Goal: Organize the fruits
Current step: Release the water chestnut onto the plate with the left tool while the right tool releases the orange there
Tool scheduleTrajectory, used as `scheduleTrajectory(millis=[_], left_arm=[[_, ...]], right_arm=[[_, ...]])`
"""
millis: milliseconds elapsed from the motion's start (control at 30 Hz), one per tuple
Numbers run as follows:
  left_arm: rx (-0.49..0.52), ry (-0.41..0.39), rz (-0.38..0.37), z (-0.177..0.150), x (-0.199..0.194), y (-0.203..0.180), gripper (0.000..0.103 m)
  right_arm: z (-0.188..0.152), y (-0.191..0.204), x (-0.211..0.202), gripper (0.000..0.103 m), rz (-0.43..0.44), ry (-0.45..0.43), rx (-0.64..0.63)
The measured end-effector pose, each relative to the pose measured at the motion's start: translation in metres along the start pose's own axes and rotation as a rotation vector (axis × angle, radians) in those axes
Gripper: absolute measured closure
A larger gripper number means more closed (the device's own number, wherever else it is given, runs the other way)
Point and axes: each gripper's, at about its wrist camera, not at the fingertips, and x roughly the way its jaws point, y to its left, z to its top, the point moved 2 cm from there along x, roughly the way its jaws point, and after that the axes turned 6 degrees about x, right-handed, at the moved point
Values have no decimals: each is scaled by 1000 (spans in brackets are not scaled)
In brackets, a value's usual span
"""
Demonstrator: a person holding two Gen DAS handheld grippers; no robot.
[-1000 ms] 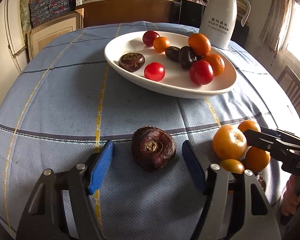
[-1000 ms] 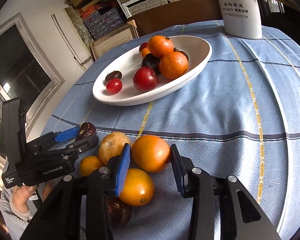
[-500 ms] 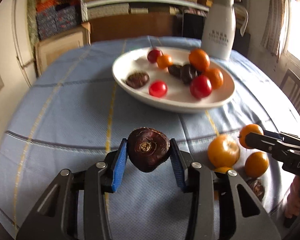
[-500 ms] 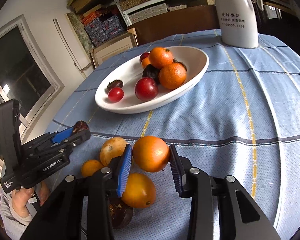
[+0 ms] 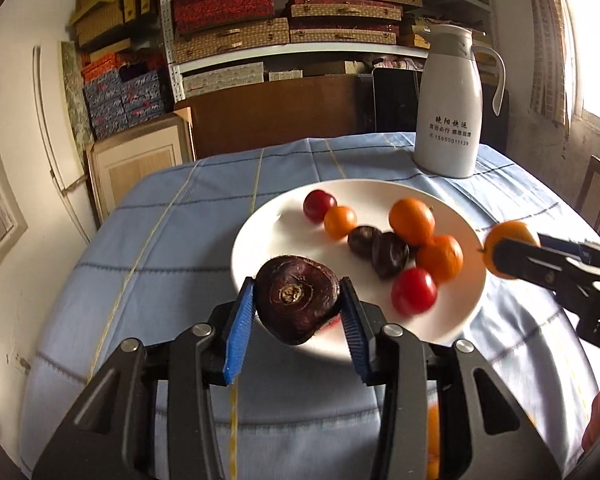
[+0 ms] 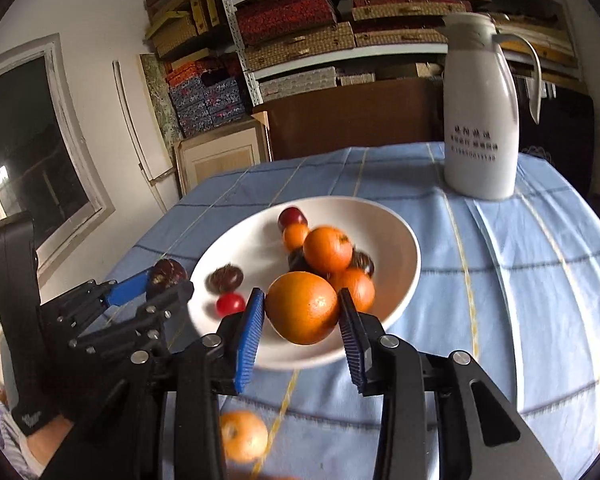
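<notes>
now both grippers are loaded and raised above the blue checked tablecloth (image 5: 148,248). the left gripper (image 5: 296,304) is clamped on a dark purple-brown fruit (image 5: 296,300), its blue pads pressing either flank and its stem scar facing the camera. the right gripper (image 6: 302,314) is clamped the same way on an orange (image 6: 302,312), pads on both sides.

the relation that matters is each fruit to the white bowl (image 5: 260,232). the bowl lies straight ahead of both grippers and below them, its near rim just beyond the held fruits. its long axis runs roughly across the left view. judging by the overlap, both fruits are at or just over the near rim, neither clearly closer.

inside the bowl, oranges, red fruits and dark fruits crowd the middle and right; the left part is barer. a loose orange fruit (image 6: 244,434) lies on the cloth below the right gripper. a white jug (image 5: 448,104) stands behind the bowl.
</notes>
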Motion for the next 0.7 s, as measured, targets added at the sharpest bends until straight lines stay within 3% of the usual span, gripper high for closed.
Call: scheduleTrajectory(millis=[200,333,367,700], left_arm=[[5,5,-14,13,31,-6,60],[5,2,-10,10,37,-6,39],[5,-1,-2,8,36,-5,33],[-40,-20,15,-20,-2,7,28]], right_arm=[[19,-5,36,64,-39,10,8],[13,-16,38,56,-36,10,35],[12,-17,36,57,-36,10,37],[-25,-28,-21,54,6,-4,60]])
